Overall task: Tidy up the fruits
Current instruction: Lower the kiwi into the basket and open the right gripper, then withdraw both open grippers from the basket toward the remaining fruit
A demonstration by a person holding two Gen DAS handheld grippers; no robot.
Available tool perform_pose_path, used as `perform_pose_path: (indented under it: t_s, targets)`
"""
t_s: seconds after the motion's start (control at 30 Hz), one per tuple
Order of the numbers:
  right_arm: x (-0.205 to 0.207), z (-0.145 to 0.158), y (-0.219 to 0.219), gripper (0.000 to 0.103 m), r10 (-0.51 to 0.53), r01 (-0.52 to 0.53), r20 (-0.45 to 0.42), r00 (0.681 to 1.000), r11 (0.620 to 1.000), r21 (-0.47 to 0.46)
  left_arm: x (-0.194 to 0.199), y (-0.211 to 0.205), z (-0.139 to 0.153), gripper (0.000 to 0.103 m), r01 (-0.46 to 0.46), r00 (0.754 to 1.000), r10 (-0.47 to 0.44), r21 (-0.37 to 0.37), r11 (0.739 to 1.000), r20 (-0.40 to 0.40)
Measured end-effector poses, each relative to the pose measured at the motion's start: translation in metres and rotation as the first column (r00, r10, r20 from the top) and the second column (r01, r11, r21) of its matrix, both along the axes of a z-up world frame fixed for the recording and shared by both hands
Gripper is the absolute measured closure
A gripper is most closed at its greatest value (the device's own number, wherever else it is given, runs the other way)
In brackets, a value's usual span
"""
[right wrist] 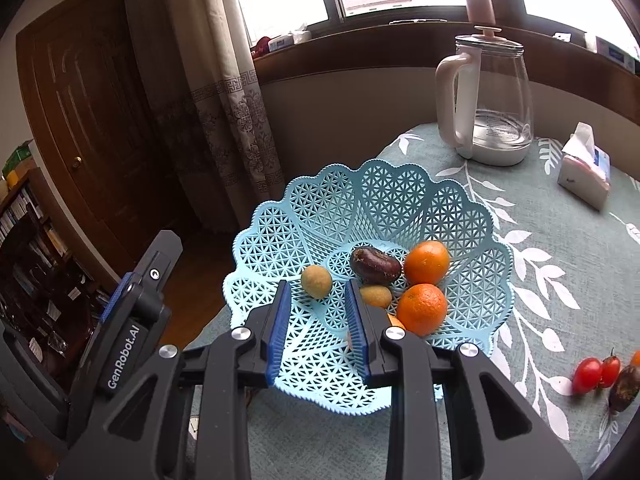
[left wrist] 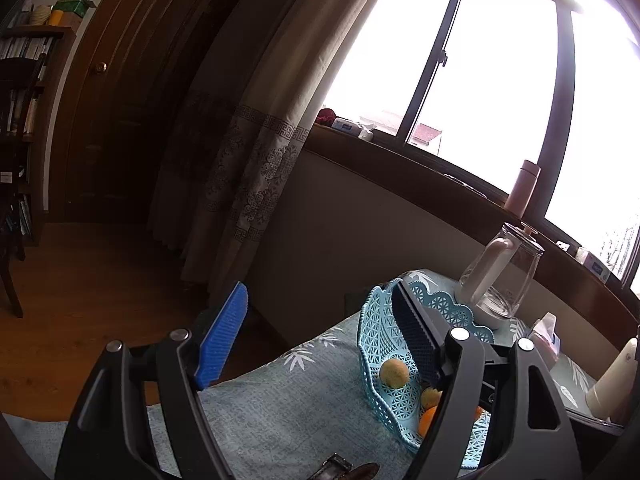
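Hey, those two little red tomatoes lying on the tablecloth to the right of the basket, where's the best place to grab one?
Grip the left cherry tomato across its round middle, coming straight down with the right hand-held gripper. It touches its neighbour on the right, so set the fingers front and back rather than side to side. A dark fruit sits close beside them, and the blue basket lies to the left.

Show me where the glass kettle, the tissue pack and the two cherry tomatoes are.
glass kettle [right wrist: 498,96], right wrist view, on its clear body.
tissue pack [right wrist: 586,174], right wrist view, on its front face.
cherry tomatoes [right wrist: 587,375], right wrist view, on the left tomato.
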State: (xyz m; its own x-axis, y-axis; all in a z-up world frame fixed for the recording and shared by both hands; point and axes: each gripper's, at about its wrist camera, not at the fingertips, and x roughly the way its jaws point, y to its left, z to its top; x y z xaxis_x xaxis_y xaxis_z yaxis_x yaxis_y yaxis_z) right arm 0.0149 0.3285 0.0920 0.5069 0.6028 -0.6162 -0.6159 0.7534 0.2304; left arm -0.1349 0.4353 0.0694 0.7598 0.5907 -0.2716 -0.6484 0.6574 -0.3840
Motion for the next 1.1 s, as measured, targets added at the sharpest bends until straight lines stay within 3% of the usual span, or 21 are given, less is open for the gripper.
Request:
perform_pose_path:
  t_s: [0.2,0.27,0.4,0.47,0.7,0.9,1.1]
  targets:
    - [-0.001,0.000,-0.003,0.072,-0.022,0.022,0.014,1.000,1.000,-0.010,-0.002,0.000,-0.001,0.026,-0.001,1.000,0.001,-0.001,1.000,-0.001]
    - [-0.001,0.001,-0.005,0.061,-0.038,0.038,0.021,0.999,0.999,-0.009,-0.003,0.000,-0.001,0.018,-0.007,1.000,0.007,-0.003,1.000,0.003]
    - [0.001,0.002,-0.017,0.035,-0.086,0.086,0.028,0.996,0.996,0.010,-0.003,0.004,-0.002,0.013,-0.012,1.000,0.012,-0.021,1.000,0.011]
    - [0.003,0.002,-0.023,0.032,-0.105,0.105,0.028,0.994,0.994,0.023,-0.003,0.003,-0.003,0.006,-0.007,1.000,0.007,-0.018,1.000,0.008]
    - [-0.003,0.011,-0.040,0.010,-0.189,0.185,0.107,0.976,0.982,0.047,-0.002,-0.001,-0.001,0.003,-0.003,1.000,0.003,0.004,1.000,0.014]
    - [-0.012,0.020,-0.053,0.005,-0.252,0.242,0.213,0.944,0.968,0.073,-0.004,0.001,-0.003,0.003,-0.010,1.000,0.010,-0.013,1.000,0.028]
    - [-0.014,0.020,-0.066,0.005,-0.296,0.293,0.219,0.930,0.955,0.048,-0.005,0.002,-0.003,0.003,-0.016,0.999,0.016,-0.015,1.000,0.031]
